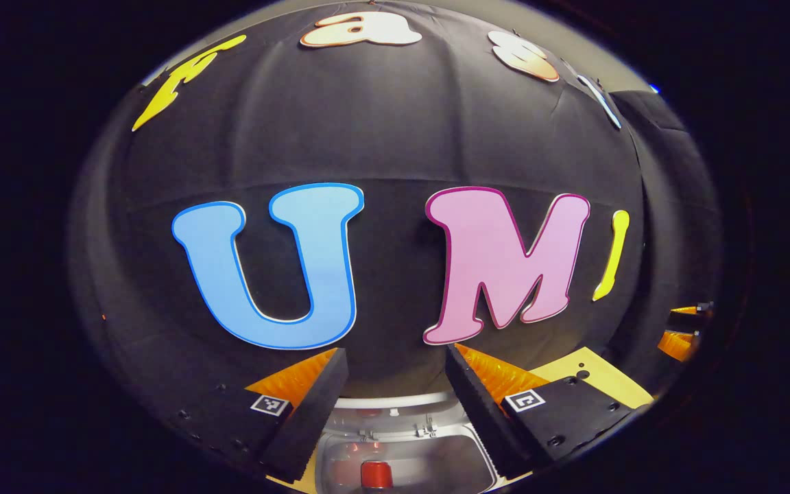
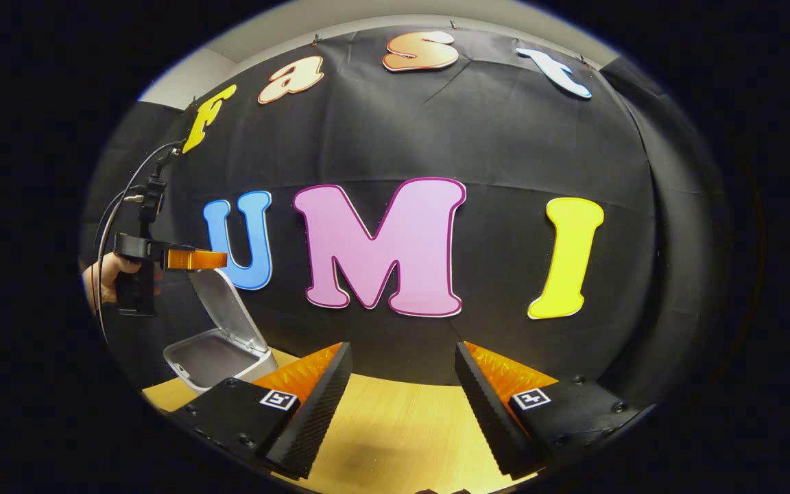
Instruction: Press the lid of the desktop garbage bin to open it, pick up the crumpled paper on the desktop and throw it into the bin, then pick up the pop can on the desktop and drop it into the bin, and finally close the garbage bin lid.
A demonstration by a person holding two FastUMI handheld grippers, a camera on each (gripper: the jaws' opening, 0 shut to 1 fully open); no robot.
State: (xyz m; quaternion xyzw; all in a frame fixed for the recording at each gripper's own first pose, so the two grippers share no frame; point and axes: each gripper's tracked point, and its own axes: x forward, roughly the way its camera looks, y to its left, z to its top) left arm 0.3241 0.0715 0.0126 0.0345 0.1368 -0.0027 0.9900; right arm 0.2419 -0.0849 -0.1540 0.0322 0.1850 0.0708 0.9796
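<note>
Standing open on the wooden desktop (image 2: 395, 425), the garbage bin (image 2: 220, 360) is the largest thing to reckon with: a pale plastic box whose lid (image 2: 225, 302) is tipped up and back on its rear hinge, seen at the left of the right gripper view. It looks light and fairly stiff, likely to skid on the smooth wood if shoved sideways, so closing it calls for a gentle downward press on the lid's top edge rather than a pinch. The left gripper (image 1: 395, 391) hangs directly above the bin's mouth, jaws spread wide with nothing between them, and in the right gripper view it shows above the raised lid, held by a person's hand (image 2: 103, 278). The right gripper (image 2: 402, 398) hovers over bare desktop, well apart from the bin, its jaws likewise wide and empty. Smallest, the pop can (image 1: 376, 473) already lies down inside the bin, its red body showing at the bottom of the left gripper view; a thin-walled, slick, easily dented thing that needs no further handling. The crumpled paper I cannot make out. By my reading, only the lid closing is left.
</note>
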